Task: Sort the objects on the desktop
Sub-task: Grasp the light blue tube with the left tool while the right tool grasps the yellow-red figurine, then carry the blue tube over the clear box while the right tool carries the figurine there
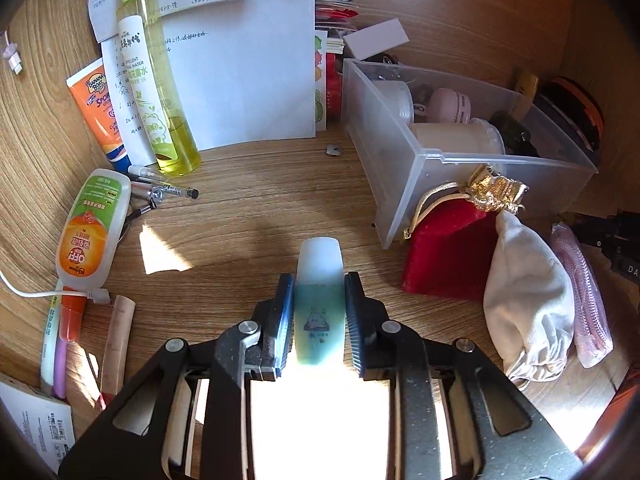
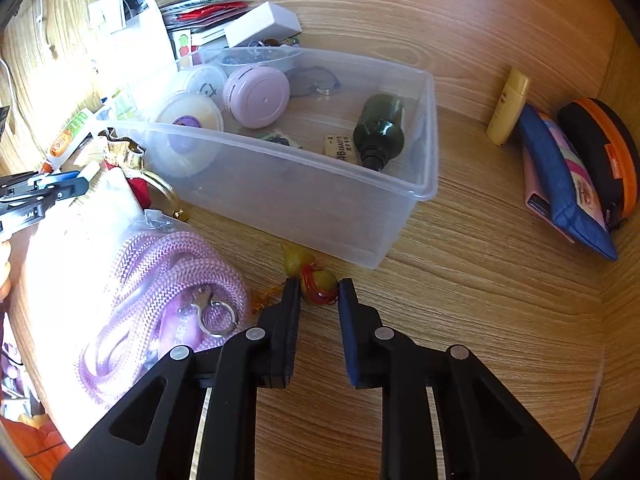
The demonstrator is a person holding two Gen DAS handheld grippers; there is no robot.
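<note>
So both grippers are busy here. The left gripper (image 1: 319, 300) has its jaws clamped on a small teal bottle (image 1: 319, 312) with a frosted white cap, pads pressing both sides, the cap end sticking out past the fingertips over the wooden table (image 1: 256, 216). The right gripper (image 2: 319, 292) has its jaws closed around a little gourd charm (image 2: 312, 276), yellowish-green with red thread wound round it, sitting on the table just in front of the clear plastic bin (image 2: 312, 196). That bin already has a dark green bottle (image 2: 380, 130), a pink round case (image 2: 256, 96) and 2 pale lidded tubs in it. A red pouch (image 1: 448, 256) and a white cloth bag (image 1: 528, 296) lie right beside the bin.
</note>
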